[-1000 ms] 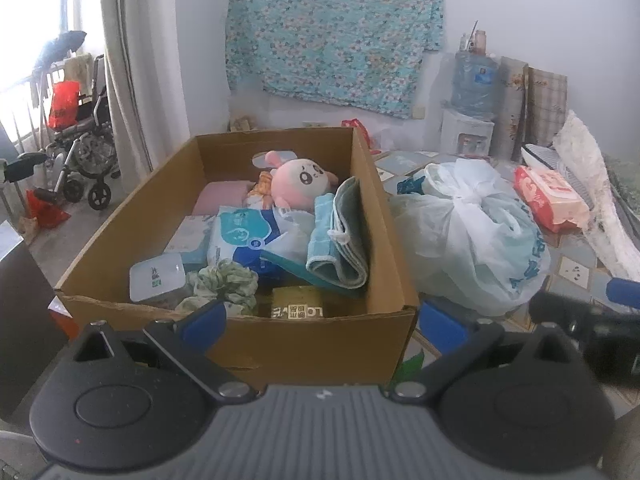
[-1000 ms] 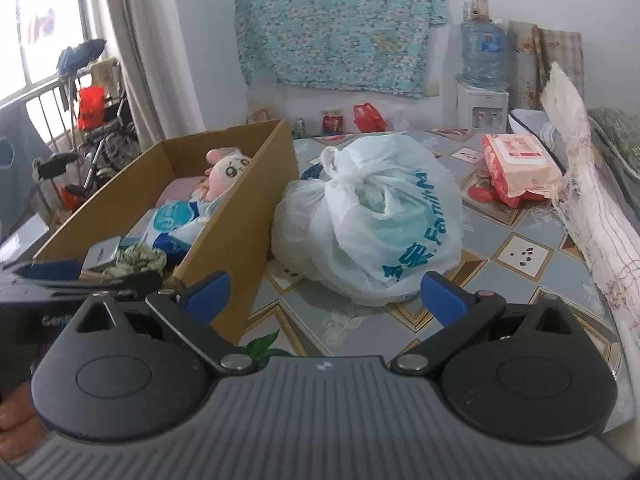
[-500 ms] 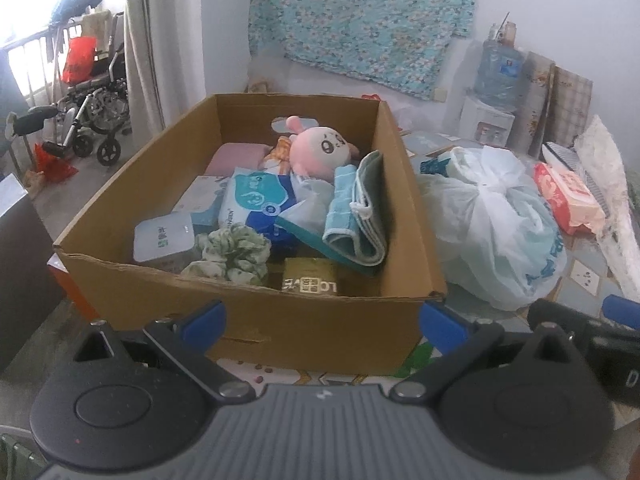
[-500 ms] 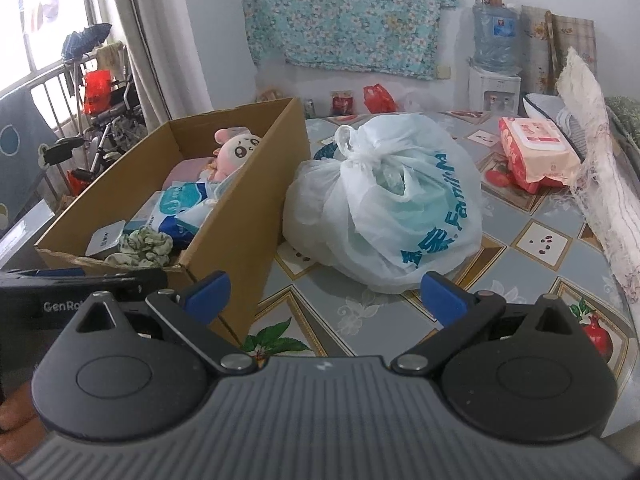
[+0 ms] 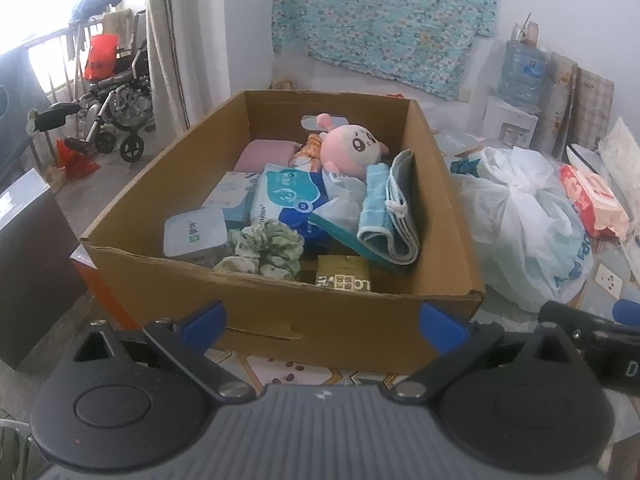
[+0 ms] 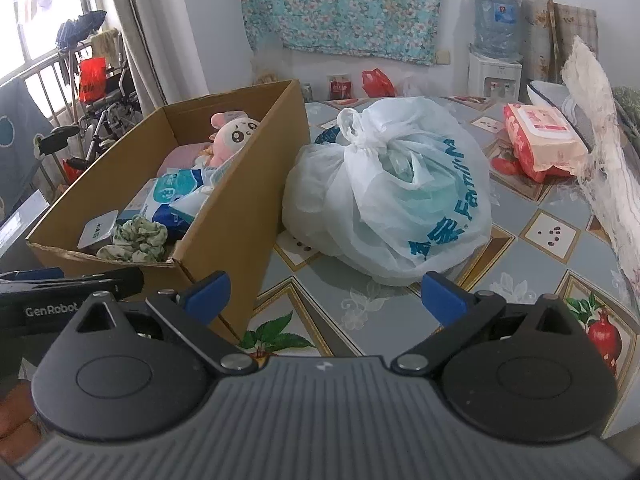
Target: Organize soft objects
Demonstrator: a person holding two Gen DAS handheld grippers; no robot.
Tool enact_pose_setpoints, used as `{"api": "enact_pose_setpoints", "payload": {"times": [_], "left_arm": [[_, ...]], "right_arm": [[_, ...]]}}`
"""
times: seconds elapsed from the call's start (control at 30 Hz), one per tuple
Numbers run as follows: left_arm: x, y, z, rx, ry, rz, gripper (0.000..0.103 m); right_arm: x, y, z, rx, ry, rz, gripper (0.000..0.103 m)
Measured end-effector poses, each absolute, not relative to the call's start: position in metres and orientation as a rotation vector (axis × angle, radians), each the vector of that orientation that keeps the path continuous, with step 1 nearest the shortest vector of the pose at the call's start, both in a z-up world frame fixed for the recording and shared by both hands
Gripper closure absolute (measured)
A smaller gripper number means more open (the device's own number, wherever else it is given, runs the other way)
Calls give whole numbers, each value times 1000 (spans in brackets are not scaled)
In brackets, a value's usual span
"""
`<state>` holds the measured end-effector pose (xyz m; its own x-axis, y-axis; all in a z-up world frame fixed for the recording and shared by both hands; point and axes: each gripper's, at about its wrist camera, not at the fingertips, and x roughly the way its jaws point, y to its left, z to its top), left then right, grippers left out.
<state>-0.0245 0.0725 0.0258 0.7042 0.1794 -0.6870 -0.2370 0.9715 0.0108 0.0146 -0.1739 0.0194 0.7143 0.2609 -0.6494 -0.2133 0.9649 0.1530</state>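
Both tongs spread, holding nothing: left gripper [image 5: 322,322] just before cardboard box [image 5: 280,316], right gripper [image 6: 326,294] beside it. Pink plush [image 5: 352,148] at box's back, tied plastic bag [image 6: 394,196] right of box.

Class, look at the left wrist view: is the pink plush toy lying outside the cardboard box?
No, the pink plush toy lies inside the brown cardboard box, near its far wall.

Left gripper [image 5: 322,318] spread wide, empty, facing cardboard box [image 5: 280,312]. Inside: pink plush [image 5: 354,148], folded towel [image 5: 390,216], green scrunchie [image 5: 266,250], wipes pack [image 5: 286,196]. White plastic bag [image 5: 524,220] just right of box.
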Motion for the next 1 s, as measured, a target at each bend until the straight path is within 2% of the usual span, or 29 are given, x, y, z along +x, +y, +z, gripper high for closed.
{"api": "enact_pose_setpoints", "payload": {"times": [1.0], "left_arm": [[-31,80,27,-101,767,253,0]], "right_arm": [[22,-157,18,23,764,315,1]]}}
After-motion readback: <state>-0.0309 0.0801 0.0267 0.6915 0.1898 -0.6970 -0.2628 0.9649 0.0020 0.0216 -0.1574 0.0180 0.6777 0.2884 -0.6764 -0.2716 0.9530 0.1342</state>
